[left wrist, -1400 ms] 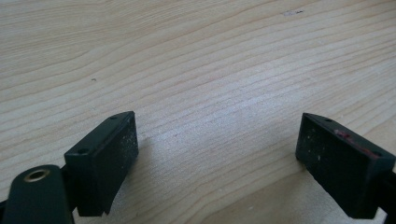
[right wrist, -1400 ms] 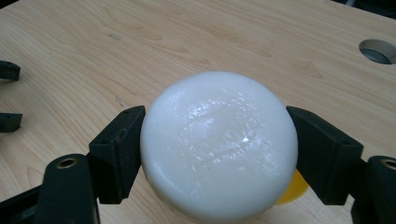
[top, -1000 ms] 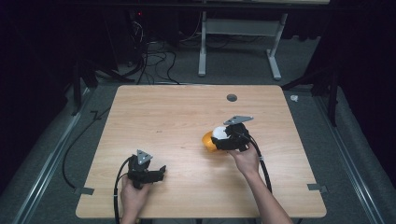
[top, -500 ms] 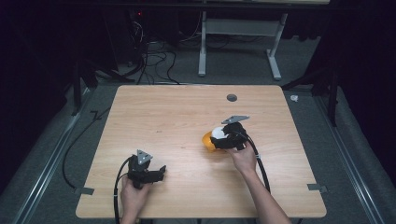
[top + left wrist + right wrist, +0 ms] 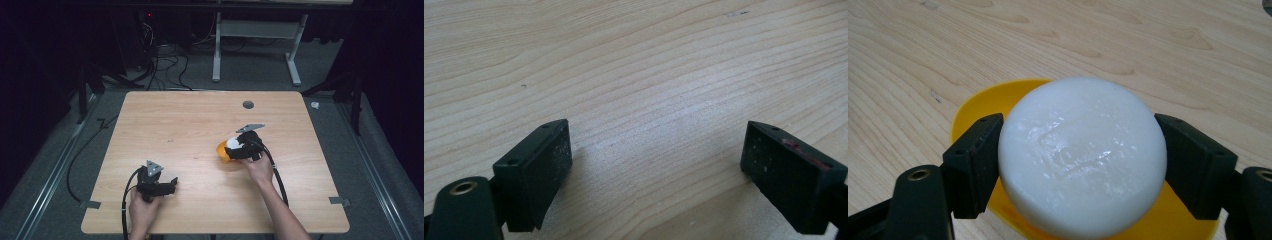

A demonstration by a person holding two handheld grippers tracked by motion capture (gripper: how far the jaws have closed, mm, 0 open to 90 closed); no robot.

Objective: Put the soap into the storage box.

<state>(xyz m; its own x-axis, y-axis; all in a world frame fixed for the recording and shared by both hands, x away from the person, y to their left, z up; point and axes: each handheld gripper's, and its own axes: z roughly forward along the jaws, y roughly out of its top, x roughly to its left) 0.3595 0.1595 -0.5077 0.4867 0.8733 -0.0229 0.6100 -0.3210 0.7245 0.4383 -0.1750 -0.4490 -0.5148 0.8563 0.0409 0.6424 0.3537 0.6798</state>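
Observation:
A white round puck-like object (image 5: pixel 1082 155) sits between the jaws of my right gripper (image 5: pixel 1082 167), which is shut on it, both pads against its sides. Under it lies a flat yellow disc (image 5: pixel 983 107) on the wooden table. In the high view the white object (image 5: pixel 233 143) and the yellow disc (image 5: pixel 221 150) are right of the table's centre, with the right gripper (image 5: pixel 240 150) over them. My left gripper (image 5: pixel 172 184) rests near the front left of the table, and in the left gripper view it (image 5: pixel 656 167) stands open over bare wood.
The wooden table (image 5: pixel 190 125) has a dark round grommet hole (image 5: pixel 248 104) near its far edge. Black cables (image 5: pixel 127 195) trail from both grippers toward the front edge. A white desk frame (image 5: pixel 255 45) and loose cables stand on the floor beyond the table.

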